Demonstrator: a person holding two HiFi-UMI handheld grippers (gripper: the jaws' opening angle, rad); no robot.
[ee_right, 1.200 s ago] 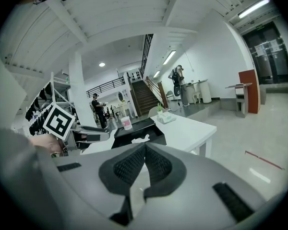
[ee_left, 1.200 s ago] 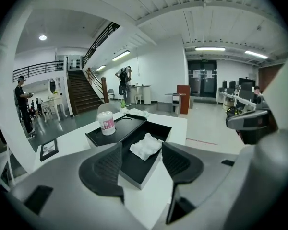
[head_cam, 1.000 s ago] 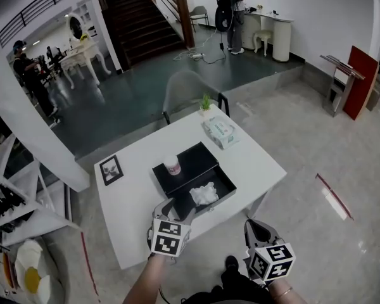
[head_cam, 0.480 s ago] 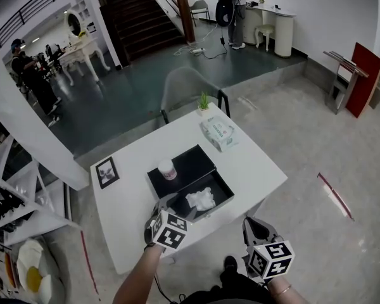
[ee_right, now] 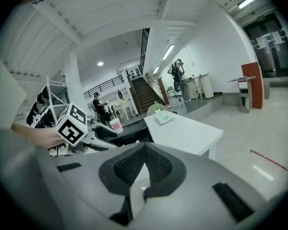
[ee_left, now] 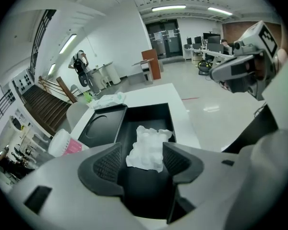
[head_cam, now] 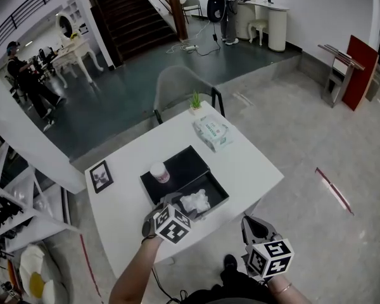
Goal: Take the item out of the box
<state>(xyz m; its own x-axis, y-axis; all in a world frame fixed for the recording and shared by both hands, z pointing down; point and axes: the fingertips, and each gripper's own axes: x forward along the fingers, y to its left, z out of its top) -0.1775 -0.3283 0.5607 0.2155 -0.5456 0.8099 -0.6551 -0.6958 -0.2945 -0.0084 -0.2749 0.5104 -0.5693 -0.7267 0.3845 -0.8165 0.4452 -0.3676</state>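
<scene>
An open black box [head_cam: 212, 189] lies on the white table [head_cam: 253, 163], its lid [head_cam: 177, 166] flat beside it. Inside the box is a crumpled white item [head_cam: 195, 201], also plain in the left gripper view as a white wad [ee_left: 148, 147] on the box's dark floor [ee_left: 149, 116]. My left gripper [head_cam: 175, 201] hangs open over the near end of the box, and the wad lies just beyond and between its pads [ee_left: 108, 164]. My right gripper [head_cam: 253, 225] is shut and empty, off the table's front edge, low to the right.
A pink-and-white cup [head_cam: 158, 171] stands on the lid. A tissue pack [head_cam: 211, 132] and a small plant [head_cam: 195, 100] sit at the table's far side, a photo frame [head_cam: 101, 175] at its left. A grey chair [head_cam: 177, 84] stands behind the table.
My left gripper has moved forward from the table's front edge to the near end of the box, closer to the white item. The right gripper has stayed put.
</scene>
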